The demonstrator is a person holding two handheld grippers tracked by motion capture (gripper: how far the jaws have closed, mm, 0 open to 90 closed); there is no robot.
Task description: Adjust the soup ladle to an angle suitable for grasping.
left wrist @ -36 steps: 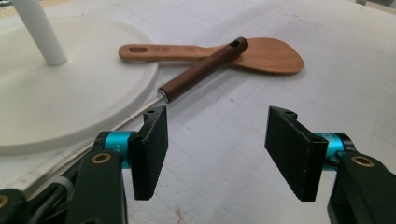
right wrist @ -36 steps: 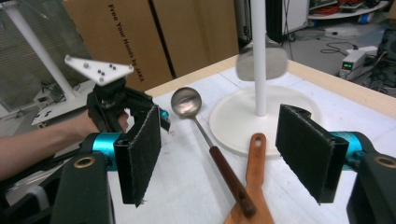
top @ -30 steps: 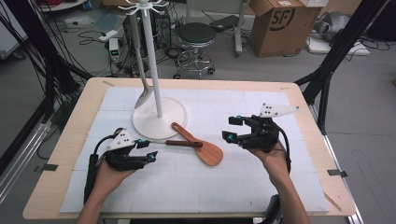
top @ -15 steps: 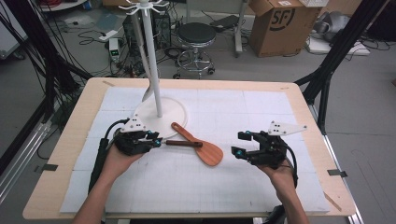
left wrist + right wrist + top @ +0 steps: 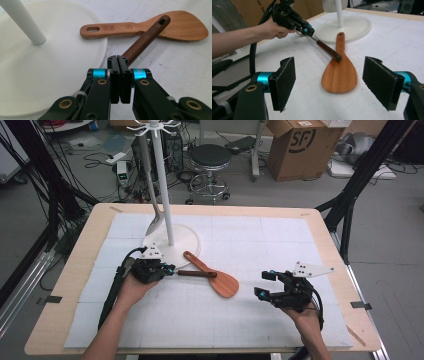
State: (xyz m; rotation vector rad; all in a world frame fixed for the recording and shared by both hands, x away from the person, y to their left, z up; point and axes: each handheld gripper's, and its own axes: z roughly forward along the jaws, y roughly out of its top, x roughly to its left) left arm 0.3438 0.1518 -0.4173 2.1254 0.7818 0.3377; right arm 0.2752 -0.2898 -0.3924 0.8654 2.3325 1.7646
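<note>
A wooden spatula [image 5: 220, 280] [image 5: 175, 27] [image 5: 340, 75] lies flat on the white mat, its handle pointing at the white stand's round base [image 5: 182, 245] [image 5: 50, 70] [image 5: 352, 26]. A utensil with a dark wood handle [image 5: 195, 273] [image 5: 145, 37] [image 5: 327, 51] lies across the spatula's neck. My left gripper [image 5: 170, 270] [image 5: 119, 61] [image 5: 308, 31] is shut on that utensil's thin end, beside the stand base. What lies behind the jaws is hidden. Right of the spatula blade, my right gripper [image 5: 263, 284] [image 5: 334, 82] stands open and holds nothing.
A metal turner [image 5: 155, 224] hangs against the stand's pole [image 5: 162, 185]. The white mat [image 5: 260, 235] covers most of the wooden table [image 5: 345, 285]. Behind the table stand a stool [image 5: 210, 157] and a cardboard box [image 5: 295, 145].
My left gripper moved forward and right to the dark-handled utensil's end and is shut on it. My right gripper drew back toward the table's near right.
</note>
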